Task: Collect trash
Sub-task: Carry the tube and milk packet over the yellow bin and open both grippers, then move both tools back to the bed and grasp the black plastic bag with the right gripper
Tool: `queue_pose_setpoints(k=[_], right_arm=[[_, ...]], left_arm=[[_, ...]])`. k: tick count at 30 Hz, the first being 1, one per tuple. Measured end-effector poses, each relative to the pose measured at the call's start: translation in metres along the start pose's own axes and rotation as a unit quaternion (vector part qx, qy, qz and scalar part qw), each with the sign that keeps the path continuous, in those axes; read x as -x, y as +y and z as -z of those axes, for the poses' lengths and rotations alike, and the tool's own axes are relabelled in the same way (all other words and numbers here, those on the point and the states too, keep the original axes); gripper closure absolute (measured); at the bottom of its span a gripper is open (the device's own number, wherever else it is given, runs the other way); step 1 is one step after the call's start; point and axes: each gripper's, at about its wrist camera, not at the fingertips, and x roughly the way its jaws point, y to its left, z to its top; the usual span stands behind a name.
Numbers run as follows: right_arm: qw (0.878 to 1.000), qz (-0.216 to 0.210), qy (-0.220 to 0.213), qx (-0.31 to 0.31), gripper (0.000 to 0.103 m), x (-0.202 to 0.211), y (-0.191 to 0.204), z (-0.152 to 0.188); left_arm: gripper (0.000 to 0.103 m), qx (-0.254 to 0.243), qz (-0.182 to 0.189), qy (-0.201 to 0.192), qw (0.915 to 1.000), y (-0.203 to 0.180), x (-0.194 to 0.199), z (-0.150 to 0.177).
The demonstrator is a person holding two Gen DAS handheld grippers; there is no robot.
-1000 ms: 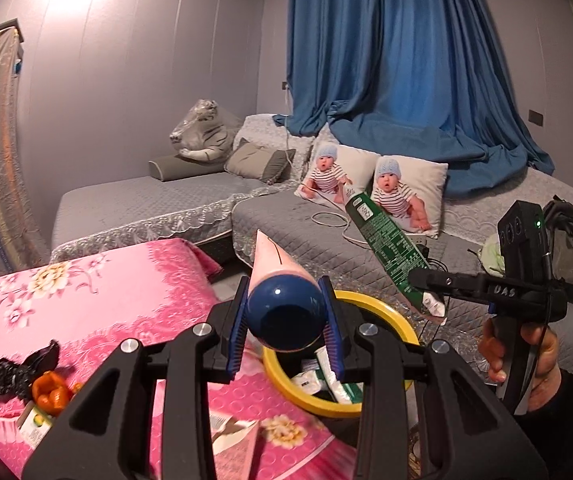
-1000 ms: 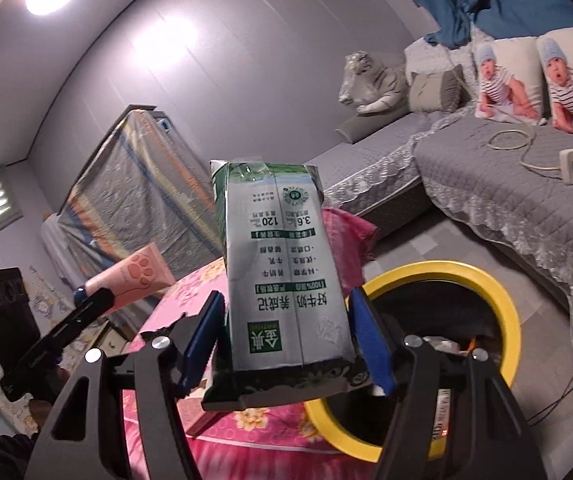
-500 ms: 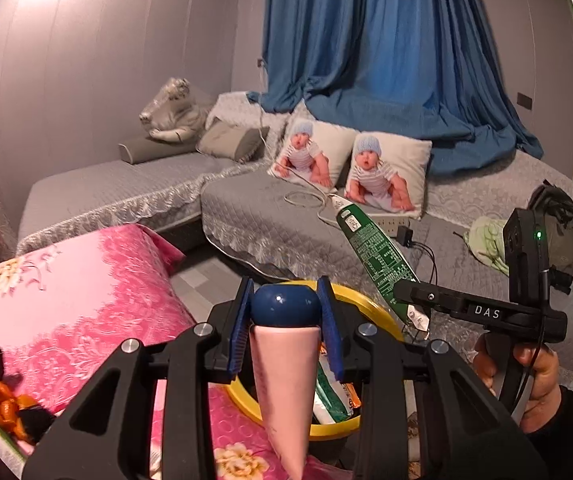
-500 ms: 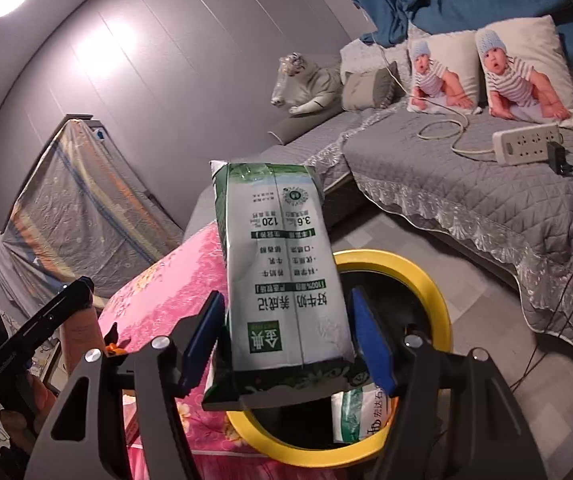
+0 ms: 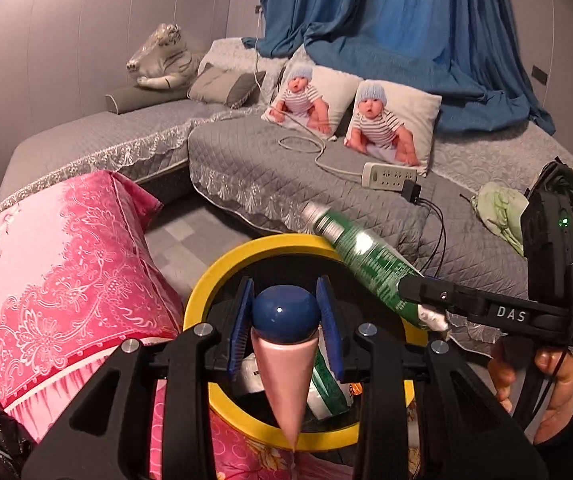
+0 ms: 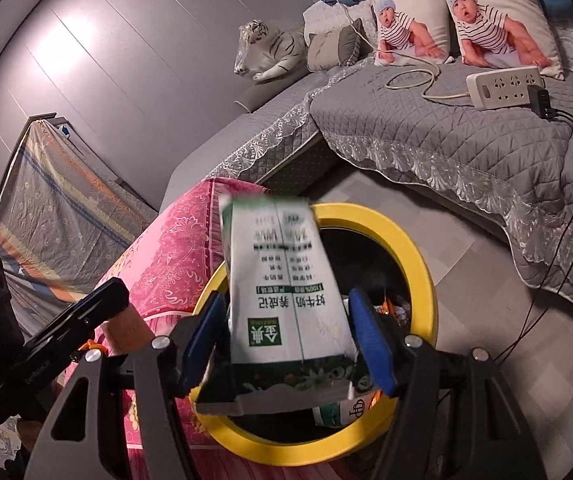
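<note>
Two grippers over the yellow-rimmed bin [image 5: 222, 276] beside the pink-covered worktop [image 5: 66, 256]. Left gripper [image 5: 285, 322]: jaws pinching a pink tube [image 5: 288, 384] at its blue cap, tube tip toward camera. Right gripper [image 6: 286, 344]: jaws clamped on a green/white milk carton [image 6: 286, 300], tilted above bin opening. Wrappers already inside bin.

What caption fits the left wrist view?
Left gripper holds pink tube over yellow-rimmed bin; right gripper brings milk carton.
</note>
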Motion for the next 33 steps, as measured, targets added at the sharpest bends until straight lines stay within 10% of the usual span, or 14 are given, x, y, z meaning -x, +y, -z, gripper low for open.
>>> queue_pose_setpoints(k=[6,9,13,18,25,33], right_arm=[[0.999,0.044,-0.007,0.014,0.060,-0.003,0.001,-0.005],[1.000,0.021,-0.015,-0.009,0.059,0.004,-0.006,-0.008],[0.997,0.026,-0.067,-0.022,0.030,0.033,-0.011,-0.011],[0.995,0.034,-0.092,-0.017,0.021,0.053,-0.013,-0.015],[0.996,-0.013,-0.072,0.044,0.021,0.051,0.027,-0.008],[0.977,-0.095,-0.011,0.189,0.021,0.028,0.134,0.019]], left_arm=[[0.067,0.005,0.003,0.014,0.9999,-0.001,-0.017,-0.002],[0.021,0.021,-0.014,0.004,0.9997,0.004,-0.013,-0.003],[0.014,0.056,-0.013,-0.011,0.9983,0.021,0.003,-0.005],[0.009,0.067,-0.027,-0.040,0.9966,0.032,0.033,-0.002],[0.008,0.105,-0.036,-0.071,0.9913,0.072,0.100,0.009],[0.008,0.156,-0.146,-0.117,0.9699,0.165,0.210,0.068]])
